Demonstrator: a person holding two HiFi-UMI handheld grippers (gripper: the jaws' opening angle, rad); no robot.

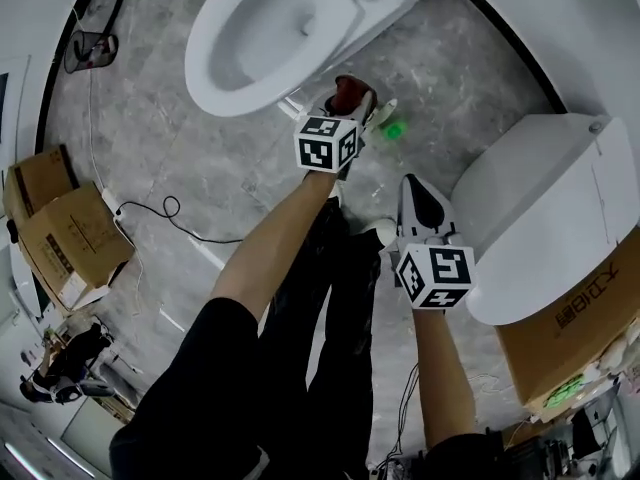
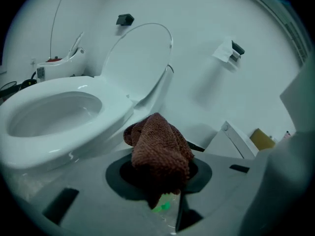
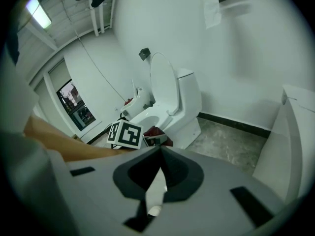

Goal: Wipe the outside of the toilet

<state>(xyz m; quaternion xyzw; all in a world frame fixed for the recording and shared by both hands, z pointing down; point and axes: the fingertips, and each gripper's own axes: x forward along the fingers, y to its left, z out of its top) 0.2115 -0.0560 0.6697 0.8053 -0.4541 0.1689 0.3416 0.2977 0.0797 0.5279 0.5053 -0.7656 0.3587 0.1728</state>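
The white toilet [image 1: 255,38] stands at the top of the head view, seat down and lid up; it also fills the left gripper view as the toilet [image 2: 54,109]. My left gripper [image 1: 350,106] is shut on a bunched red-brown cloth [image 1: 350,95] just off the bowl's front right underside. In the left gripper view the cloth [image 2: 160,149] hides the jaw tips and hangs close to the bowl's outer side. My right gripper [image 1: 410,183] hangs lower right, away from the toilet. Its jaws meet at the tips in the right gripper view [image 3: 160,150] with nothing between them.
A second white toilet [image 1: 545,213] rests on a cardboard box [image 1: 580,318] at the right. More cardboard boxes [image 1: 65,233] and a black cable [image 1: 170,213] lie at the left. A small white and green item [image 1: 392,126] lies on the grey floor beside the cloth.
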